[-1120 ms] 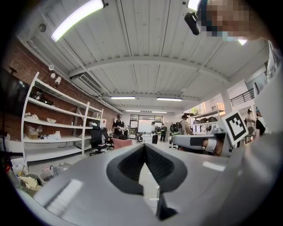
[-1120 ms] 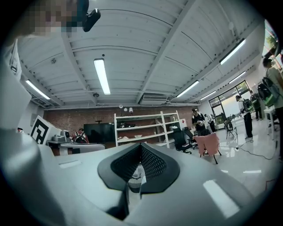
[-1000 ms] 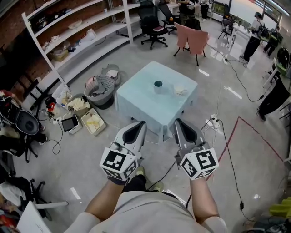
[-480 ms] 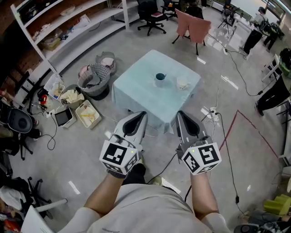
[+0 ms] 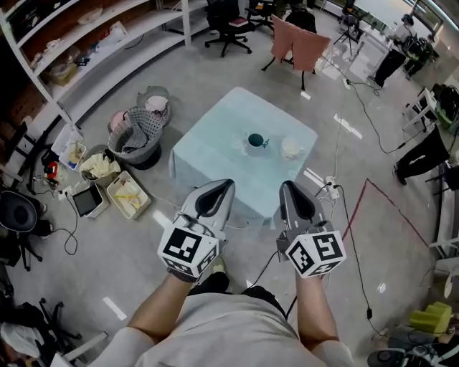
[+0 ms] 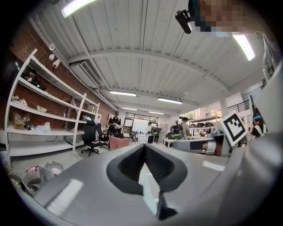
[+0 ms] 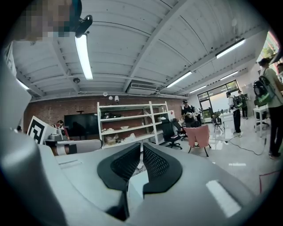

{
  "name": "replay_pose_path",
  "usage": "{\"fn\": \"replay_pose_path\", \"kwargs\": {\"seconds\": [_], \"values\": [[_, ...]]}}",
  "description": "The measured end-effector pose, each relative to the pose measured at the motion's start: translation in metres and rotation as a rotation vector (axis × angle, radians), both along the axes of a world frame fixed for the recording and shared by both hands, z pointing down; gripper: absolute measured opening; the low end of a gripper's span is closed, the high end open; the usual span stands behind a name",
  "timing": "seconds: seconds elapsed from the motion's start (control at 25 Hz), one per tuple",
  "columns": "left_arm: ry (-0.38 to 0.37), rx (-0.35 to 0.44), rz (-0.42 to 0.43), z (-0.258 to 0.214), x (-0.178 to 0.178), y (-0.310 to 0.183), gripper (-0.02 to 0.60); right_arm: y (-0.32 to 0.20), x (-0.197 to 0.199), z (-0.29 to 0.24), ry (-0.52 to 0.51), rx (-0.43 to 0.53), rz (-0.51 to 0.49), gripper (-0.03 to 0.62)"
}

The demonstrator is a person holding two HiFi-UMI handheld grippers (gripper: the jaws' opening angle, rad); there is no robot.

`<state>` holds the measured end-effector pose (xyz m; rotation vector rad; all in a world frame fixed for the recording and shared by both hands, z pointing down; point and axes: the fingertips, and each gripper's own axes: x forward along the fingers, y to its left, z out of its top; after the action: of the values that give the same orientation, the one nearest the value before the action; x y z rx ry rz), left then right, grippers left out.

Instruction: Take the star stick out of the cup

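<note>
A small table (image 5: 215, 154) under a pale blue cloth stands on the floor ahead of me. On it are a dark teal cup (image 5: 254, 140) and, to its right, a white cup (image 5: 290, 148). The star stick is too small to make out from here. My left gripper (image 5: 224, 183) (image 6: 143, 150) and right gripper (image 5: 288, 185) (image 7: 141, 154) are held side by side close to my body, well short of the table. Both are shut with nothing between the jaws. The two gripper views look out level across the room and do not show the table.
A laundry basket (image 5: 136, 140) and open bins (image 5: 129, 193) lie left of the table. White shelves (image 5: 93, 43) run along the far left. An office chair (image 5: 226, 14) and a pink-draped chair (image 5: 297, 43) stand behind. Cables and a power strip (image 5: 330, 188) lie to the right.
The head view has shifted, so the floor clutter on the left slid toward the frame's edge. The table now sits slightly lower. Both grippers stay shut in the same pose.
</note>
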<state>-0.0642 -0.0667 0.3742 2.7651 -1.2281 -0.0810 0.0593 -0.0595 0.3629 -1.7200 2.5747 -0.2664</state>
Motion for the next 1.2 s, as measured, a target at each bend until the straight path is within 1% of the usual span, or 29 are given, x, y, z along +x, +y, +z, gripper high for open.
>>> {"fn": "replay_pose_path", "kwargs": {"seconds": [0.2,0.4,0.56,0.72,0.8,0.92,1.04,1.2], "values": [[0.011,-0.010,0.033,0.010,-0.009,-0.036,0.006,-0.034,-0.005,0.016,0.000,-0.061,0.047,0.015],[0.027,-0.015,0.071,0.016,0.000,-0.051,0.006,-0.056,-0.005,0.029,0.025,-0.100,0.069,0.017],[0.031,-0.032,0.089,0.030,0.009,-0.071,0.006,-0.079,-0.002,0.050,0.035,-0.136,0.081,0.020],[0.005,-0.034,0.109,0.043,0.025,-0.093,0.006,-0.108,0.008,0.077,0.035,-0.192,0.080,0.024],[-0.011,-0.038,0.115,0.049,0.031,-0.110,0.006,-0.127,0.014,0.091,0.033,-0.218,0.081,0.044],[-0.030,-0.053,0.120,0.063,0.045,-0.133,0.006,-0.153,0.027,0.116,0.040,-0.264,0.088,0.046],[-0.055,-0.070,0.129,0.076,0.064,-0.155,0.006,-0.180,0.042,0.145,0.032,-0.323,0.092,0.067],[-0.083,-0.094,0.137,0.093,0.085,-0.178,0.006,-0.210,0.056,0.187,0.015,-0.413,0.089,0.069]]}}
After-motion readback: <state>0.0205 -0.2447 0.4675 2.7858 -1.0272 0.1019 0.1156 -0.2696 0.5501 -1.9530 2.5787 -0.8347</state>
